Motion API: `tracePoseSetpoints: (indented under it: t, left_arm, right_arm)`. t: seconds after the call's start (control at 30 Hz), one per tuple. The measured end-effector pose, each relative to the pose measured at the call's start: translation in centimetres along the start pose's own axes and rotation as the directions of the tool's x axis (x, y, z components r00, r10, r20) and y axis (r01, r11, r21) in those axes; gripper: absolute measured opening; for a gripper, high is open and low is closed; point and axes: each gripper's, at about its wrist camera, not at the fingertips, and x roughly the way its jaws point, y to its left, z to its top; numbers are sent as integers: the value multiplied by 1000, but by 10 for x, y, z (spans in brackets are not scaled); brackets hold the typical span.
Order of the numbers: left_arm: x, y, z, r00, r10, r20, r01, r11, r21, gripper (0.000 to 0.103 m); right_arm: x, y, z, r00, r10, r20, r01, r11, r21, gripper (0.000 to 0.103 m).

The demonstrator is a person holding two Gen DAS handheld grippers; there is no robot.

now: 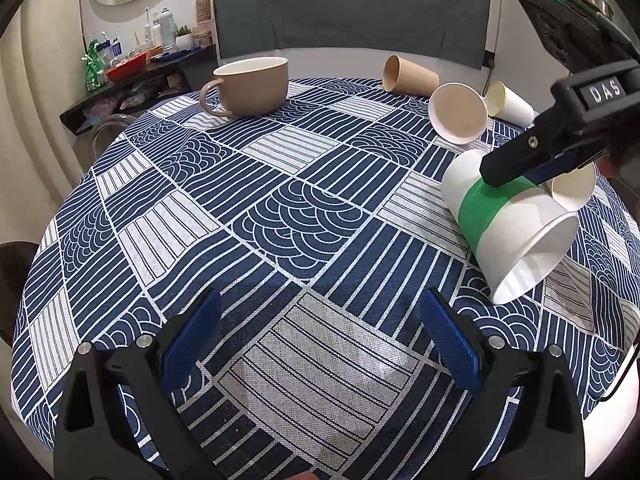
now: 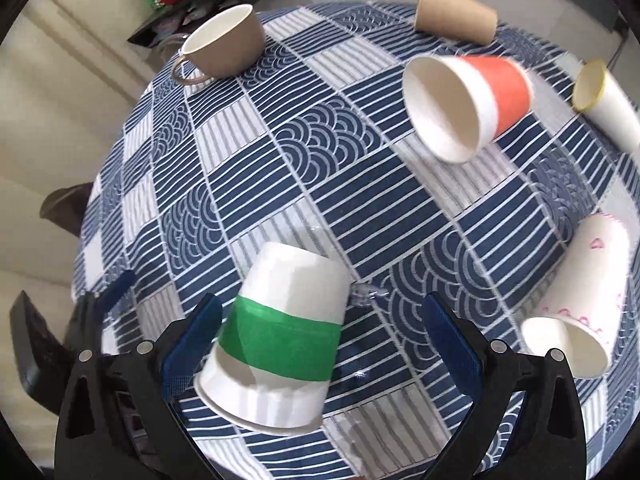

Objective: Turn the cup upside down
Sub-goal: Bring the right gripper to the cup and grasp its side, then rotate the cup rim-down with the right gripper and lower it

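Observation:
A white paper cup with a green band (image 2: 282,338) lies tilted between my right gripper's fingers, base away from the camera and rim toward it. My right gripper (image 2: 320,344) is open; the left pad (image 2: 192,340) is at the cup's side and the right pad is apart from it. In the left wrist view the same cup (image 1: 504,216) lies at the right with its mouth toward the front right, and one right finger (image 1: 532,160) is over it. My left gripper (image 1: 320,340) is open and empty above the tablecloth.
A tan mug (image 1: 248,86) stands upright at the back left. A brown paper cup (image 2: 456,12), an orange-banded cup (image 2: 466,102), a small white cup (image 2: 606,102) and a pink-patterned cup (image 2: 584,300) lie on their sides on the blue patterned tablecloth (image 1: 280,208). A cluttered shelf (image 1: 132,68) stands beyond the table.

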Motion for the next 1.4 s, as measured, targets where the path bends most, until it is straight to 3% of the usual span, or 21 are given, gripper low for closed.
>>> tracePoseSetpoints:
  t: [0.07, 0.13, 0.17, 0.23, 0.37, 0.5, 0.67, 0.73, 0.87, 1.0, 1.07, 1.17, 1.27, 1.4]
  left_arm:
    - [1, 0, 0, 1000, -2, -4, 2, 1000, -2, 97]
    - [1, 1, -1, 1000, 1, -6, -1, 1000, -1, 97]
    - [1, 0, 0, 1000, 1, -6, -1, 1000, -1, 97]
    - [1, 0, 0, 1000, 1, -8, -1, 1000, -1, 97]
    - [2, 1, 0, 1000, 8, -13, -8, 1000, -7, 97]
    - [3, 1, 0, 1000, 16, -18, -17, 1000, -7, 97]
    - [4, 0, 0, 999, 22, -24, -22, 1000, -3, 97]
    - [5, 0, 0, 999, 21, -28, -21, 1000, -5, 97]
    - [6, 0, 0, 999, 35, -33, -35, 999, -4, 97]
    - [5, -1, -1, 998, 44, -33, -44, 999, 4, 97]
    - [5, -2, -1, 998, 47, -33, -47, 999, 8, 97]
    - [6, -2, 0, 998, 48, -36, -48, 999, 11, 97]
    - [6, -3, 0, 998, 51, -37, -51, 999, 10, 97]
    - [6, -4, 0, 998, 56, -37, -56, 998, 14, 97]
  right_arm:
    - [4, -3, 3, 999, 41, -27, -41, 999, 14, 94]
    - [8, -7, 6, 996, 71, -52, -69, 997, 38, 71]
    - [12, -12, 8, 989, 126, -80, -120, 990, 70, 61]
    - [13, -17, 9, 982, 172, -82, -163, 981, 101, 60]
    - [10, -23, 7, 981, 186, -46, -180, 976, 121, 60]
    - [-1, -21, 0, 991, 128, 23, -130, 988, 84, 60]
    - [-22, -15, -5, 984, 56, 167, -61, 998, 28, 60]
    - [-31, -7, -9, 970, 17, 243, -16, 1000, -8, 60]
    - [-39, 10, -19, 916, -75, 394, 108, 992, -61, 59]
    - [-46, 25, -32, 827, -159, 539, 244, 966, -90, 59]
    - [-45, 29, -37, 793, -194, 577, 292, 953, -81, 59]
    - [-39, 31, -42, 768, -234, 596, 346, 935, -78, 59]
    - [-30, 32, -49, 764, -254, 593, 374, 923, -86, 59]
    - [-30, 38, -66, 727, -275, 629, 425, 900, -98, 59]
